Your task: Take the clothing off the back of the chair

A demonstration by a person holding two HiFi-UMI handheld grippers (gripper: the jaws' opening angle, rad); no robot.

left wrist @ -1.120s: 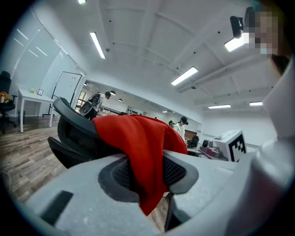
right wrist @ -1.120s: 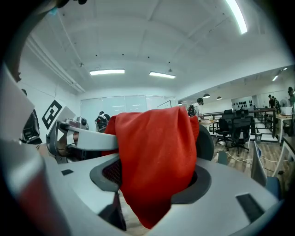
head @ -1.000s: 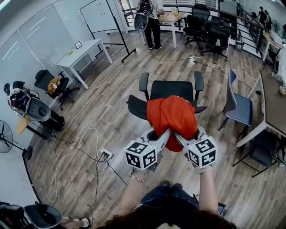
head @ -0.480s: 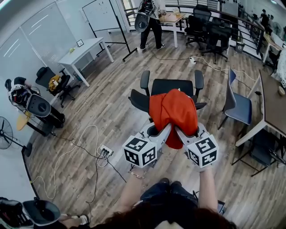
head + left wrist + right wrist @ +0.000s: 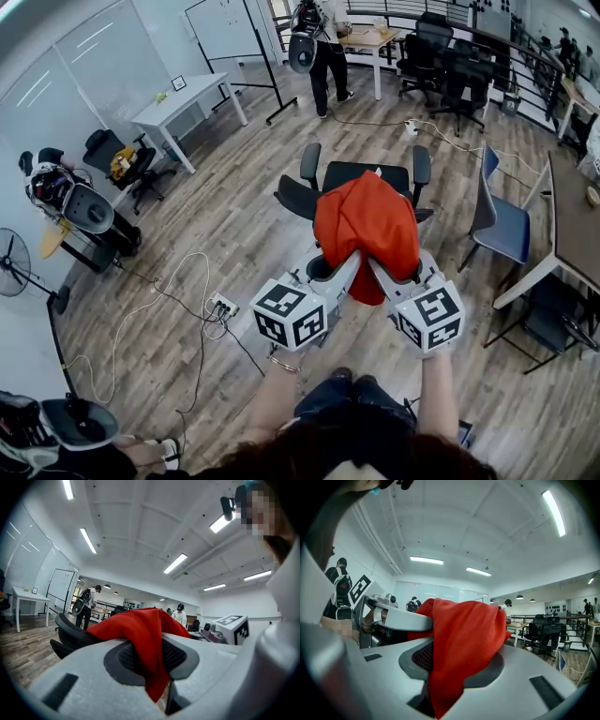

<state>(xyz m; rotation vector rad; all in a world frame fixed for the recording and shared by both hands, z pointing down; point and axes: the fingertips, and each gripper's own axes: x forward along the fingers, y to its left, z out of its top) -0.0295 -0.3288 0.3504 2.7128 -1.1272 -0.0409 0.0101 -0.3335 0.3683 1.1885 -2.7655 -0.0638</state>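
Left gripper (image 5: 339,272) and right gripper (image 5: 382,272) sit side by side at centre frame, near each other. Both are clamped on the lower edge of the red cloth (image 5: 367,225). In the left gripper view the fabric (image 5: 140,630) is pinched between the pads of that gripper (image 5: 154,667), with a tail hanging below. It's the same in the right gripper view: the cloth (image 5: 464,634) fills the gripper's (image 5: 450,667) jaw gap.

Room: open wood floor (image 5: 234,225) left of the chair (image 5: 361,175) and behind the person. A power strip (image 5: 223,305) and loose cables lie at lower left. The right is tighter, with a blue chair (image 5: 502,225) near the armrest and a table (image 5: 572,216) at the right edge.

Hidden: the cloth covers most of the backrest, and only its dark left edge (image 5: 295,199) shows. Can't tell whether the fabric is touching the backrest top or is lifted clear. The cloth also hides the jaw tips in the head view.

The cloth is bright red-orange and soft. It is bunched into a peak above the chair back, and folds run down to the two grip points.
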